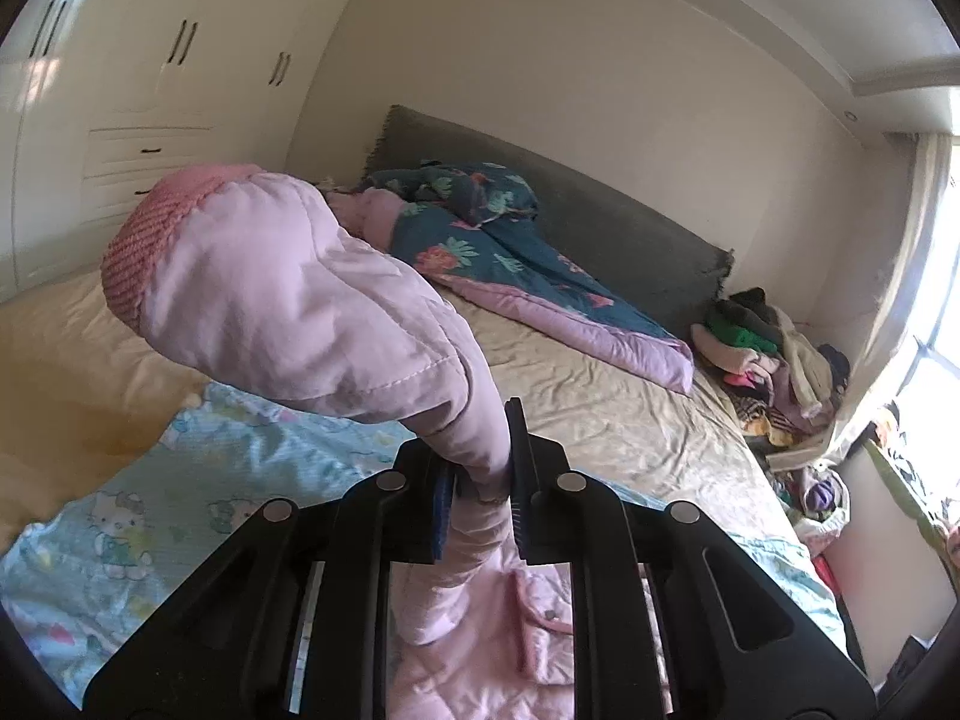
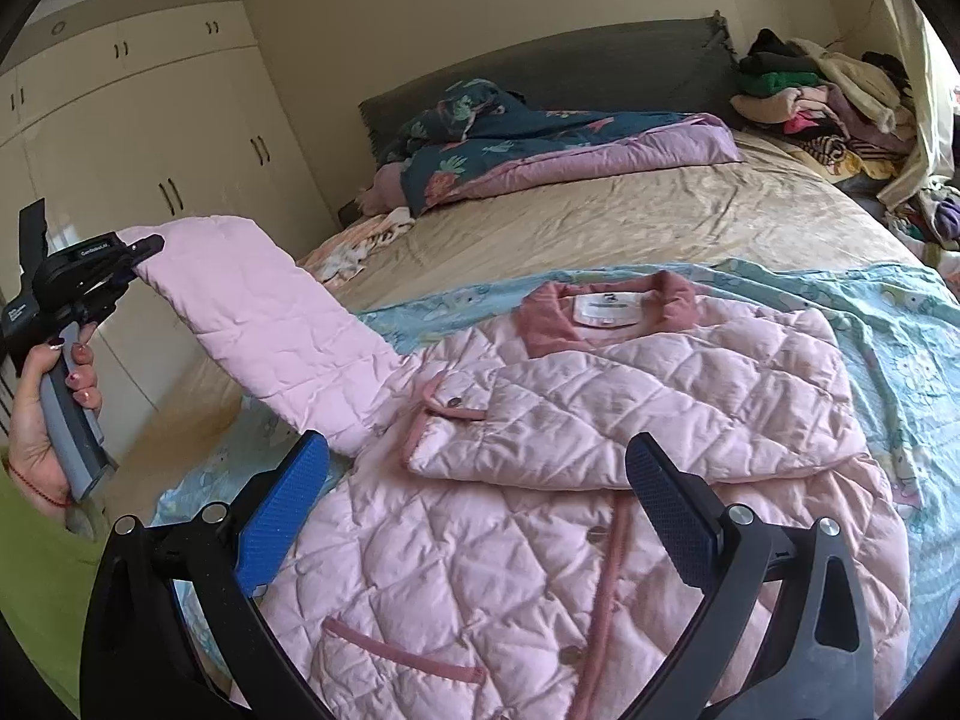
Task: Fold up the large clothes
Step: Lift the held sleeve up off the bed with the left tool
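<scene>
A pink quilted jacket lies front-up on a light blue cartoon blanket on the bed. Its right-hand sleeve is folded across the chest. My left gripper is shut on the jacket's other sleeve, whose knit cuff points away. In the right wrist view the left gripper holds that sleeve lifted out to the left of the jacket. My right gripper is open and empty, hovering just above the jacket's middle.
A dark floral duvet lies bunched by the grey headboard. A pile of clothes sits at the bed's far right corner. White wardrobes stand on the left. A window is on the right.
</scene>
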The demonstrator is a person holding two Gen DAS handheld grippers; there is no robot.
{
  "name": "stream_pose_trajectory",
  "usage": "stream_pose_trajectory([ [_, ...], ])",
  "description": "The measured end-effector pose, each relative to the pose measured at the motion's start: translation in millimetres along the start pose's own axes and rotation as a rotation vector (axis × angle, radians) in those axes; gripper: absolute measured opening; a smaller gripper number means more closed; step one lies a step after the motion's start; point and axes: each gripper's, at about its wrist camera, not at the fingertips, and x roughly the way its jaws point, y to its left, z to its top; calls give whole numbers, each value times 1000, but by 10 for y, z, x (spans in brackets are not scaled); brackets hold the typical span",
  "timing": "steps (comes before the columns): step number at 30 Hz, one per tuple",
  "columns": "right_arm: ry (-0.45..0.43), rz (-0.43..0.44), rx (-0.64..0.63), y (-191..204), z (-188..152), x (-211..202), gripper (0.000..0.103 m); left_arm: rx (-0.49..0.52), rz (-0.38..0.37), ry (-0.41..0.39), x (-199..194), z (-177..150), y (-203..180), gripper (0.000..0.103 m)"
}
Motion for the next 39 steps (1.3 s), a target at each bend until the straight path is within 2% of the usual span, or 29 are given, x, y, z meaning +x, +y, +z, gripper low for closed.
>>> stream_pose_trajectory([
  [7,-34,-76,6,-232,-30,-171,99,45,-39,10,31,-129,-355,8],
  [19,-36,-116,86,-656,-137,-305,99,121,-109,46,86,-403,-900,8],
  [25,-63,-218,23,-687,-173,-383,99,180,-153,75,143,-572,-1179,8],
  [39,-78,-272,70,-1030,-244,-499,99,283,-202,140,303,-996,-1687,8],
])
